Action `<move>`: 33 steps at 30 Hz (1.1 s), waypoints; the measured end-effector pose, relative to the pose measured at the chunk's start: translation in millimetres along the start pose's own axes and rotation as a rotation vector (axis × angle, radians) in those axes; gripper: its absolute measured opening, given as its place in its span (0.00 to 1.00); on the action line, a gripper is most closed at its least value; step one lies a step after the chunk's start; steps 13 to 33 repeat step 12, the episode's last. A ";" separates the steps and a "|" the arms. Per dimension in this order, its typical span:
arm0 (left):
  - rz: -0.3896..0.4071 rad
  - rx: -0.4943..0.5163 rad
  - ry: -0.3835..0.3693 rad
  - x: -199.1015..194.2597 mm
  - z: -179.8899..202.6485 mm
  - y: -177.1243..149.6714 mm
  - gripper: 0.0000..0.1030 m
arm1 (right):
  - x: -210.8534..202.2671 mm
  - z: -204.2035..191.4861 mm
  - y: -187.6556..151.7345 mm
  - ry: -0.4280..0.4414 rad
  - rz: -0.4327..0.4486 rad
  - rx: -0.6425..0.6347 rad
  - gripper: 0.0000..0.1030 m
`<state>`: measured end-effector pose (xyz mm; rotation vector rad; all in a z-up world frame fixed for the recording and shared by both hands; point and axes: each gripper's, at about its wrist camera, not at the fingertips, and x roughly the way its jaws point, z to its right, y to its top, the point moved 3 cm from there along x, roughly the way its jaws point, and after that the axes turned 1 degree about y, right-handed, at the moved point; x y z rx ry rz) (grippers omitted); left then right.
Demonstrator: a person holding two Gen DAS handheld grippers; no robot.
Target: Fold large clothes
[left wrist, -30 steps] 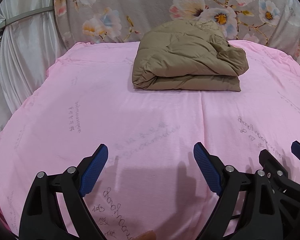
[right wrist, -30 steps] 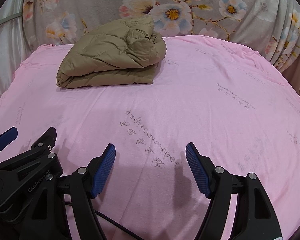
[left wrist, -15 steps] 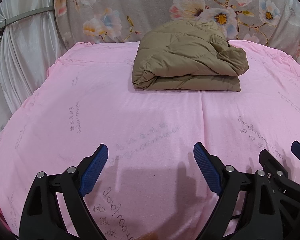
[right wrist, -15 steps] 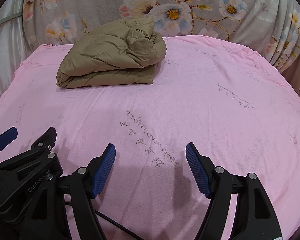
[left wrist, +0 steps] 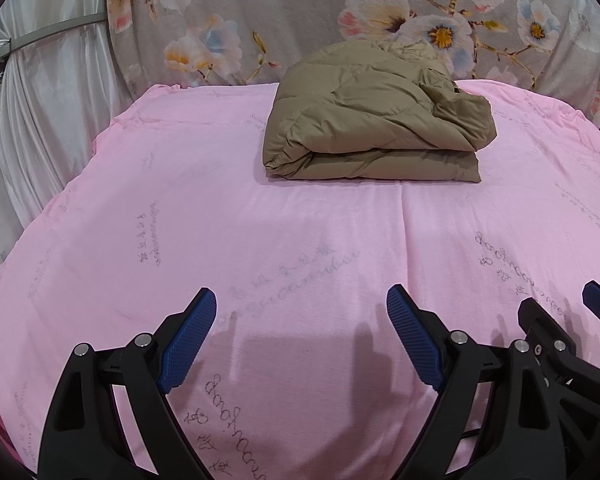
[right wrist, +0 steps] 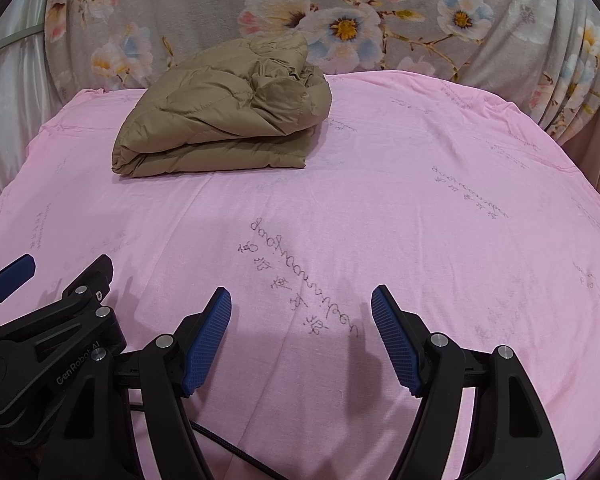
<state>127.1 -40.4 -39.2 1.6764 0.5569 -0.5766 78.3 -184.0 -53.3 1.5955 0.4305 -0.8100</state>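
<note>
A khaki padded jacket (left wrist: pixel 376 120) lies folded into a thick bundle at the far side of the pink sheet (left wrist: pixel 260 220), close to the flowered backdrop. The right wrist view shows the same jacket (right wrist: pixel 224 116) at upper left. My left gripper (left wrist: pixel 300 304) hovers open over the near part of the sheet, nothing between its blue pads, well short of the jacket. My right gripper (right wrist: pixel 300 300) is open too, empty, over printed lettering on the sheet. Each gripper shows at the edge of the other's view: the right one (left wrist: pixel 560 336), the left one (right wrist: pixel 56 280).
A grey flowered cloth (right wrist: pixel 380 20) hangs behind the table. White satin drapes (left wrist: pixel 40 112) fall at the left edge. The pink sheet drops off at the left and right sides. A black cable (right wrist: pixel 236 448) runs under the right gripper.
</note>
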 end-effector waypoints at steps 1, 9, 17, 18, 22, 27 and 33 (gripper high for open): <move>0.001 0.001 0.002 0.0 0.4 0.0 0.82 | 0.0 0.1 0.0 0.000 0.000 0.000 0.69; 0.005 0.004 0.008 -0.6 1.5 0.4 0.81 | -0.9 1.4 1.7 0.000 -0.001 -0.001 0.69; 0.006 0.006 0.014 -1.4 3.2 0.4 0.81 | -1.0 2.1 2.5 0.000 -0.001 -0.001 0.69; 0.006 0.006 0.014 -1.4 3.2 0.4 0.81 | -1.0 2.1 2.5 0.000 -0.001 -0.001 0.69; 0.006 0.006 0.014 -1.4 3.2 0.4 0.81 | -1.0 2.1 2.5 0.000 -0.001 -0.001 0.69; 0.006 0.006 0.014 -1.4 3.2 0.4 0.81 | -1.0 2.1 2.5 0.000 -0.001 -0.001 0.69; 0.006 0.006 0.014 -1.4 3.2 0.4 0.81 | -1.0 2.1 2.5 0.000 -0.001 -0.001 0.69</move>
